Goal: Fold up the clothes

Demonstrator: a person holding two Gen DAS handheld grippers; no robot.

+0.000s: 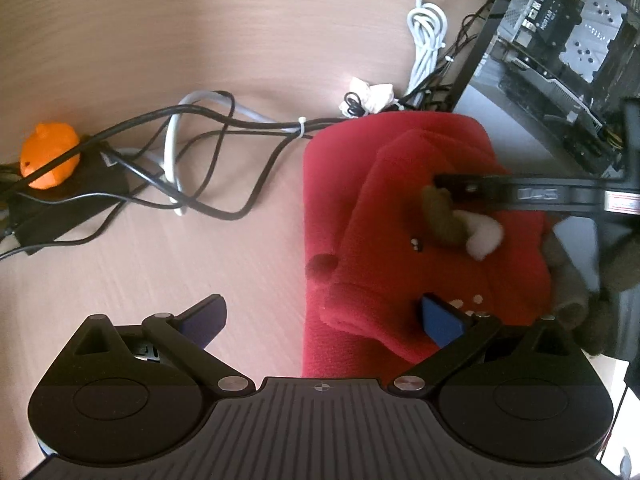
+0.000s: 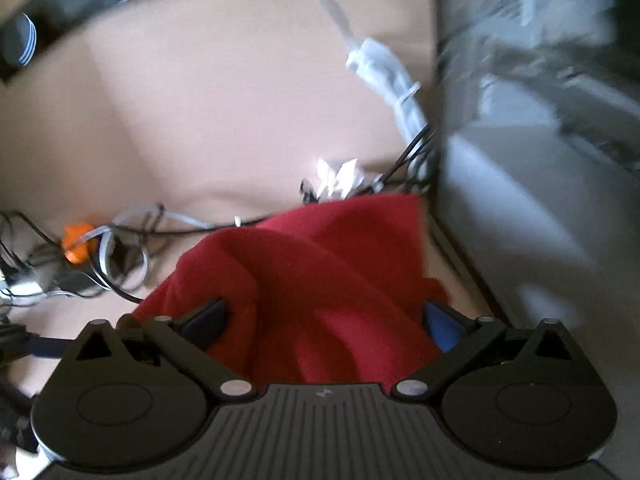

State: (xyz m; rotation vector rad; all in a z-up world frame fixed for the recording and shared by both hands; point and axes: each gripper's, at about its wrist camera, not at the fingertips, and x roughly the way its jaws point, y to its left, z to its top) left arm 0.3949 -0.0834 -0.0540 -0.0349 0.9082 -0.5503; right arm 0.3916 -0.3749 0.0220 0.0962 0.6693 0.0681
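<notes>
A red fleece garment (image 1: 404,240) is seen lying on the pale wooden surface (image 1: 168,24), bunched into overlapping layers with a brown-and-white motif showing on its upper flap. It sits close against an open computer case (image 1: 568,52) on one side and a tangle of cables (image 1: 192,148) on the other.

The left gripper (image 1: 324,316) is held with its fingers spread wide and nothing between them — one pad over bare wood, the other over the edge of the cloth. The right gripper (image 2: 328,320) is likewise spread, with folds of the garment heaped between its fingers (image 2: 440,326) but not pinched; in the left view one of its dark fingers is seen reaching across the upper flap.

Several risks can be judged from this layout. If the right fingers are closed where they stand, several layers may be caught at once, so that the whole bundle would be dragged rather than one flap turned. The far edge of the cloth touches or nearly touches the cables and a crumpled scrap of paper (image 1: 370,92), and either could be snagged and pulled along if the fabric is lifted or slid that way. The case stands just beside the cloth, so a wide sweep may be blocked or may strike it. The right view is smeared by motion — a fast approach could land the grip off the intended edge.
</notes>
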